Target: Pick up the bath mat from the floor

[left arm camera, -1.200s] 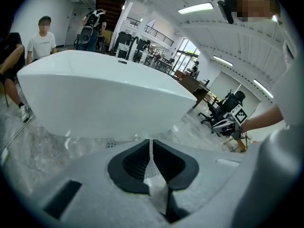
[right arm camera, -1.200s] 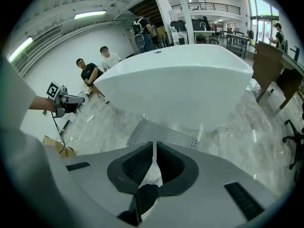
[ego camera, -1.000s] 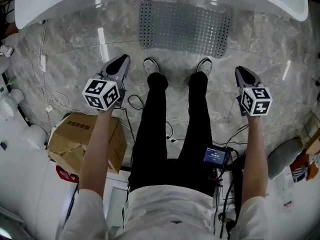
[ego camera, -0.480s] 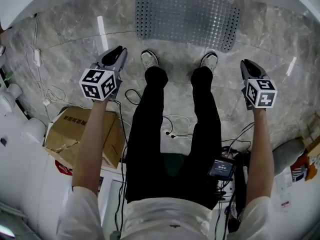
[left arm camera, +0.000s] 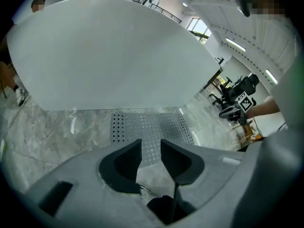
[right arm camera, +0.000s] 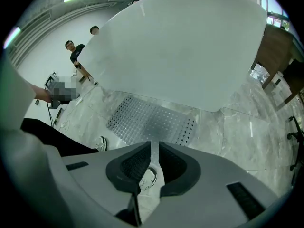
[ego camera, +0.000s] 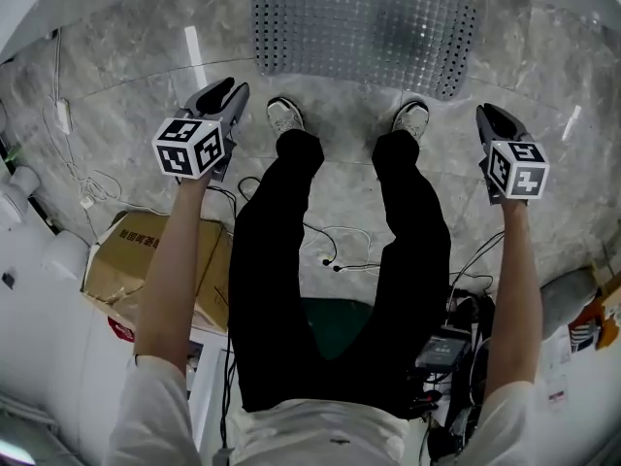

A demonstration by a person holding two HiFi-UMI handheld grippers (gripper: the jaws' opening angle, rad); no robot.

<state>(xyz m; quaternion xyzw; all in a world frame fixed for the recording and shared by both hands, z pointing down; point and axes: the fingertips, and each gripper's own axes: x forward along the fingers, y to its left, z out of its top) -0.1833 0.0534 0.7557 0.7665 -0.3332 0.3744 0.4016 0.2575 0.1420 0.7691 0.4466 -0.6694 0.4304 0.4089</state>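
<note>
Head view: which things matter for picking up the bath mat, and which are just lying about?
For the job:
- bath mat, flat on the floor ahead of the feet
- left gripper, jaws have just been opening, nothing between them
- right gripper, shut, empty

Lying about:
- cardboard box
- cables on the floor
- white tub

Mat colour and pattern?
Mat: grey, gridded with small holes; head view shows it best.
</note>
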